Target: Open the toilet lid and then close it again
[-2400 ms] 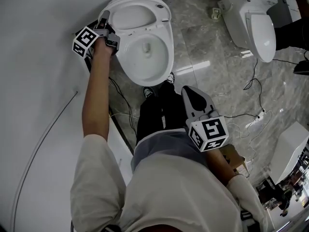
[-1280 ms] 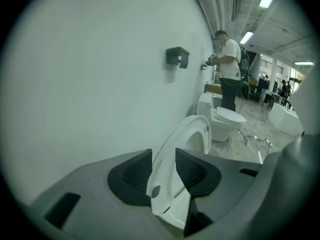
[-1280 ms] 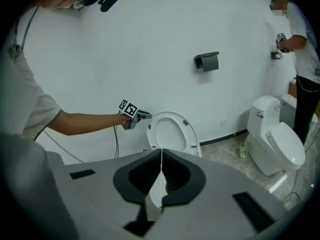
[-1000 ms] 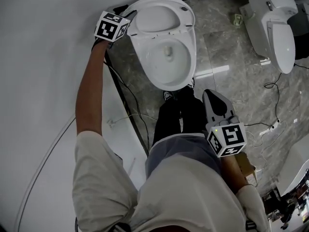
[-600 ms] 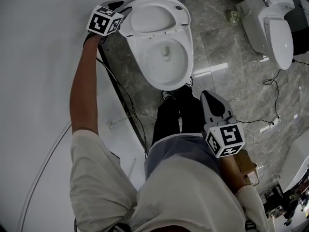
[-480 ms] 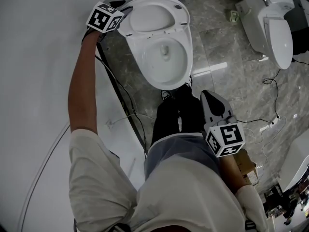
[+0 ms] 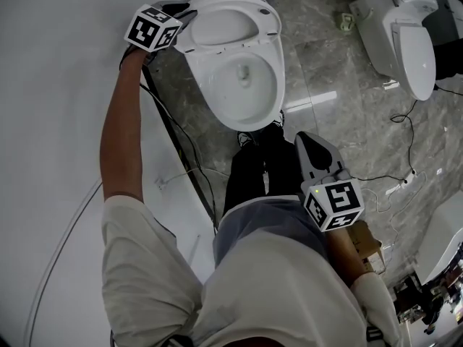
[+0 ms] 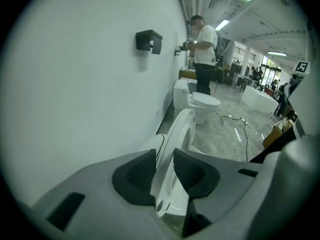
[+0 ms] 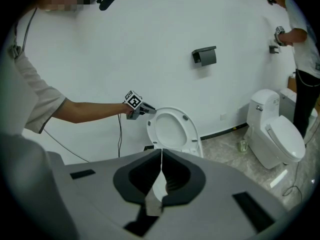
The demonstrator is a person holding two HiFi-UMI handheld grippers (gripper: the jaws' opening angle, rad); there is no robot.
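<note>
The white toilet (image 7: 242,78) stands against the wall with its lid (image 7: 224,24) raised. My left gripper (image 7: 184,9) is at the lid's upper left edge. In the left gripper view the lid's rim (image 8: 182,129) runs between the two dark pads of the left gripper (image 8: 165,156); the jaws have just been closing and now press on it. The right gripper view shows the left gripper (image 9: 151,110) beside the lid (image 9: 172,129). My right gripper (image 7: 307,142) hangs shut and empty over my legs, away from the bowl, its jaws (image 9: 161,156) meeting.
A second toilet (image 7: 405,35) stands to the right, with cables (image 7: 405,186) on the marble floor. A black cable (image 7: 173,136) runs along the wall base at the left. A black paper holder (image 9: 205,56) is on the wall. Another person (image 8: 202,49) stands further along.
My left gripper has shifted from the lid's lower left side up to its upper left edge. The lid stays raised. The right gripper has kept still.
</note>
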